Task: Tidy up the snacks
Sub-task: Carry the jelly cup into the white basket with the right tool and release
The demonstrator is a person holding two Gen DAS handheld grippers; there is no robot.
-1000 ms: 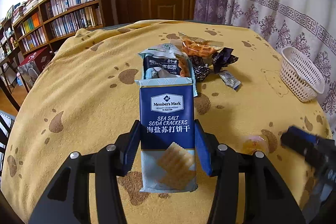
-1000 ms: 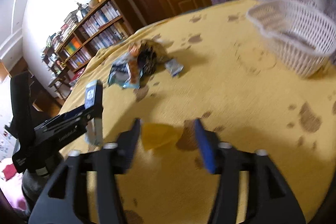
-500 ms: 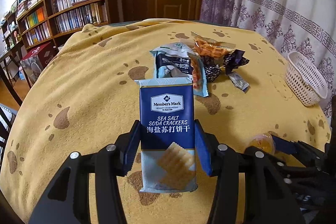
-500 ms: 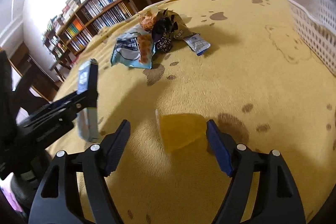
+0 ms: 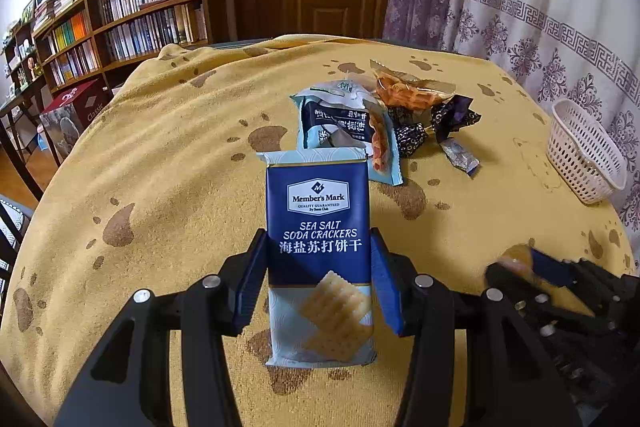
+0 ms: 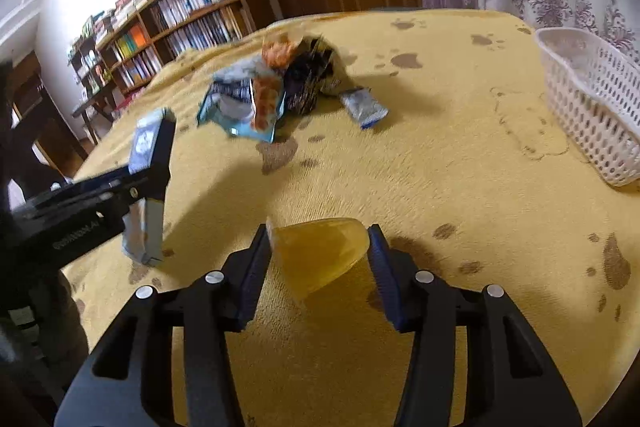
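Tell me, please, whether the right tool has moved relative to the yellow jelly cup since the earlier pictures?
Yes. The right tool has come forward around the yellow jelly cup; its jaws, earlier wide of it, are closing against its sides on the yellow tablecloth.

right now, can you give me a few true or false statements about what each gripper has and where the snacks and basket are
1. The left gripper holds a pack of sea salt soda crackers. True.
2. The white basket already has several snack packs in it. False: no packs show inside it.
3. A yellow jelly cup sits between the jaws of the right gripper. True; the jaws are closing, their pads at its sides.
4. The pile of snack packs lies inside the basket. False: it lies on the yellow paw-print cloth, apart from the basket.
5. The cracker pack lies flat on the cloth. False: it is held off the cloth in the left jaws.
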